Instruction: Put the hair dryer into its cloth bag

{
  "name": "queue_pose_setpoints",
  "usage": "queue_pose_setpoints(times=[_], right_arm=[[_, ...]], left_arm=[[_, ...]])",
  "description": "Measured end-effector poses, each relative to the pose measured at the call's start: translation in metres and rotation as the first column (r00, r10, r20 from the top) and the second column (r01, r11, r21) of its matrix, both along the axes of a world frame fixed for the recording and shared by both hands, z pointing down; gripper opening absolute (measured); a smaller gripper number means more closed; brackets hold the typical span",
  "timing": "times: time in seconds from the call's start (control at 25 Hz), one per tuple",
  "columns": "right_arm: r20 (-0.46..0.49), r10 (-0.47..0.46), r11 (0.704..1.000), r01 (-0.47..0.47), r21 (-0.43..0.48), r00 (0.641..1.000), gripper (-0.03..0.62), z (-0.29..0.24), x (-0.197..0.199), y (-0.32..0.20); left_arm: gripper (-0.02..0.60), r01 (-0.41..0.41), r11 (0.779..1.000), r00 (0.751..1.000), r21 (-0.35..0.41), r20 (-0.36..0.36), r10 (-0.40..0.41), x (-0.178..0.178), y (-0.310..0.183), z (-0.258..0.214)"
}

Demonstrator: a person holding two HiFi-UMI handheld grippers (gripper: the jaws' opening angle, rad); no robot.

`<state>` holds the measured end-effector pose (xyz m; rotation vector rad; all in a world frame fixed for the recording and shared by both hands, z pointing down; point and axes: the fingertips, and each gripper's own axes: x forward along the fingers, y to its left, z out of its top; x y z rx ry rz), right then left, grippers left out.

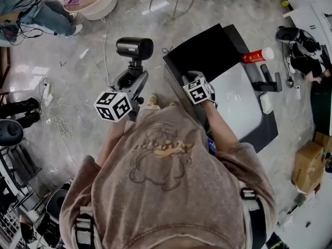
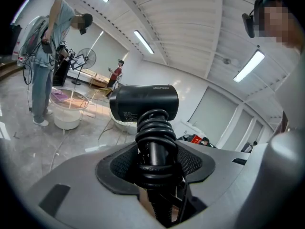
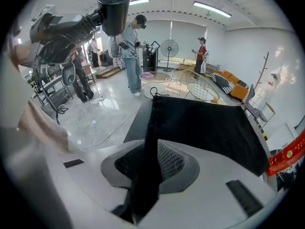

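Left fingers (image 2: 71, 185) clamped on dryer (image 2: 143, 101) handle, holding it upright; right fingers (image 3: 214, 194) pinching bag (image 3: 205, 128) hem, apparently to open its mouth.

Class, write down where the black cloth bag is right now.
In the head view the cloth bag lies right of centre, its near edge pinched in the right gripper, a red canister at its right corner.

Hair dryer (image 1: 134, 47) left, cloth bag (image 1: 205, 53) right
The hair dryer stands between the fingers of the left gripper (image 1: 132, 80), left of the tabletop (image 1: 238, 105); the cloth bag lies on it, one edge between the fingers of the right gripper (image 1: 193, 78)
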<state>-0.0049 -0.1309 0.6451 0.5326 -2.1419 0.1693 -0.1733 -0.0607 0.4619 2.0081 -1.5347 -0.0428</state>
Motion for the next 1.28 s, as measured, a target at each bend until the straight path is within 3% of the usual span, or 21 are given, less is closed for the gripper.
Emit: queue_pose_setpoints(times=[0.4, 1.0, 1.28], right_arm=[[0.023, 0.009, 1.000, -0.009, 0.001, 1.000, 0.031, -0.004, 0.003, -0.004], [0.112, 0.079, 0.996, -0.073, -0.056, 0.991, 0.026, -0.015, 0.004, -0.008], [0.110, 0.073, 0.996, -0.066, -0.067, 0.991, 0.032, -0.017, 0.005, -0.007]], left_arm=[[0.245, 0.006, 1.000, 1.000, -0.004, -0.009, -0.006, 0.001, -0.003, 0.002], [0.245, -0.005, 1.000, 1.000, 0.002, -0.027, 0.005, 0.005, -0.005, 0.000], [0.245, -0.011, 1.000, 0.999, 0.001, -0.033, 0.011, 0.008, -0.005, 0.000]])
